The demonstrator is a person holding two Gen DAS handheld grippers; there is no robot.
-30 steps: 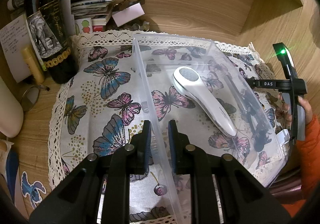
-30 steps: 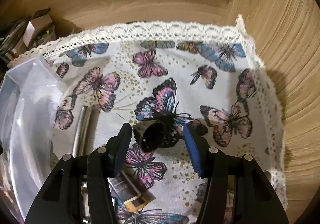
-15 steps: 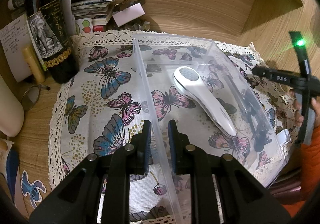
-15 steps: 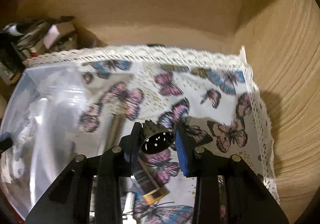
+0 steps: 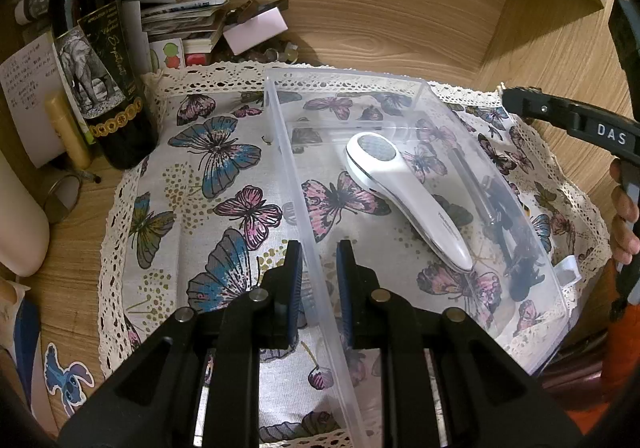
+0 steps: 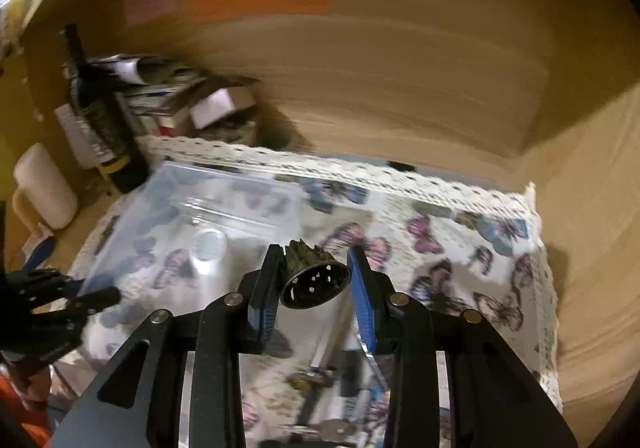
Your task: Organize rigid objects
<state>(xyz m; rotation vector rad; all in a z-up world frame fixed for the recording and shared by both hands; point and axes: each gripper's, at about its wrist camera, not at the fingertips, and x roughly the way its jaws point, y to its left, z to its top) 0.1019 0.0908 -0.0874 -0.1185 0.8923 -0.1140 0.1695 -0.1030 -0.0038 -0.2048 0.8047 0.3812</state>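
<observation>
A clear plastic bin [image 5: 420, 87] stands on the butterfly cloth [image 5: 224, 183]. A white handheld device [image 5: 404, 199] and dark tools [image 5: 516, 244] lie inside it. My left gripper [image 5: 318, 280] is shut on the bin's left wall near the front. My right gripper [image 6: 316, 280] is shut on a small dark metal cup with a toothed rim [image 6: 314, 280], held in the air above the cloth beside the bin [image 6: 224, 207]. The right gripper also shows at the right edge of the left wrist view [image 5: 516, 99].
A dark wine bottle [image 5: 100, 67] stands at the cloth's back left, with stacked papers and small clutter [image 5: 200, 27] behind it. Wooden walls close the back and right. Keys and small items [image 6: 324, 408] lie on the cloth under my right gripper.
My right gripper closed on the metal cup, lifted it off the cloth and is swinging up and towards the bin. My left gripper has stayed on the bin wall.
</observation>
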